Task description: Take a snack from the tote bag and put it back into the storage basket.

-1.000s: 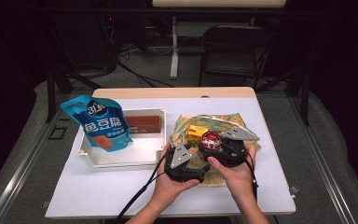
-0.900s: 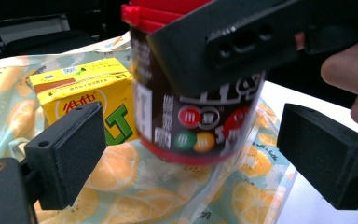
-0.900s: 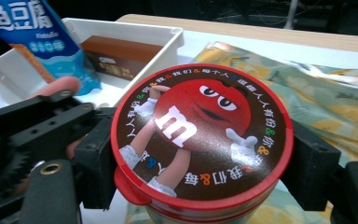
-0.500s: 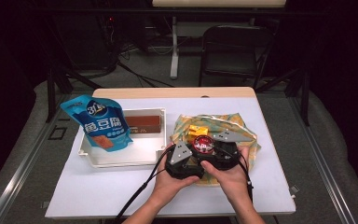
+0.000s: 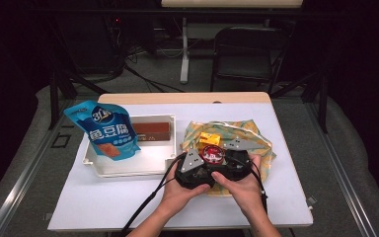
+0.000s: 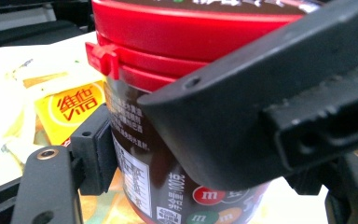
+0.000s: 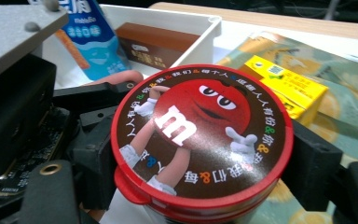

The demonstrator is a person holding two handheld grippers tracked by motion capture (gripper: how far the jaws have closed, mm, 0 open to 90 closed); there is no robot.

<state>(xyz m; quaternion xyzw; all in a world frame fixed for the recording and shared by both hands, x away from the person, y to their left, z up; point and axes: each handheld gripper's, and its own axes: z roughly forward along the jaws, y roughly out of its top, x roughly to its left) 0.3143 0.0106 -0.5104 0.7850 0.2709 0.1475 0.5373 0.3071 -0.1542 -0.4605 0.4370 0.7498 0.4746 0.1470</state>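
Tub: the red-lidded candy tub (image 5: 212,154) stood upright on the cloth (image 5: 256,132), beside the yellow carton (image 5: 209,138).
Right tool (image 7: 200,161): jaws clasping the tub's sides.
Left tool (image 6: 135,154): jaws just closing around the tub from the opposite side.
Axis: vertical, lid up.

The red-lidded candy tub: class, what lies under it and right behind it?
The candy tub stands on a yellow patterned cloth. Behind it lies a yellow carton, also on the cloth. The tub and the jaws hide the tub's base, so what is directly beneath it cannot be seen.
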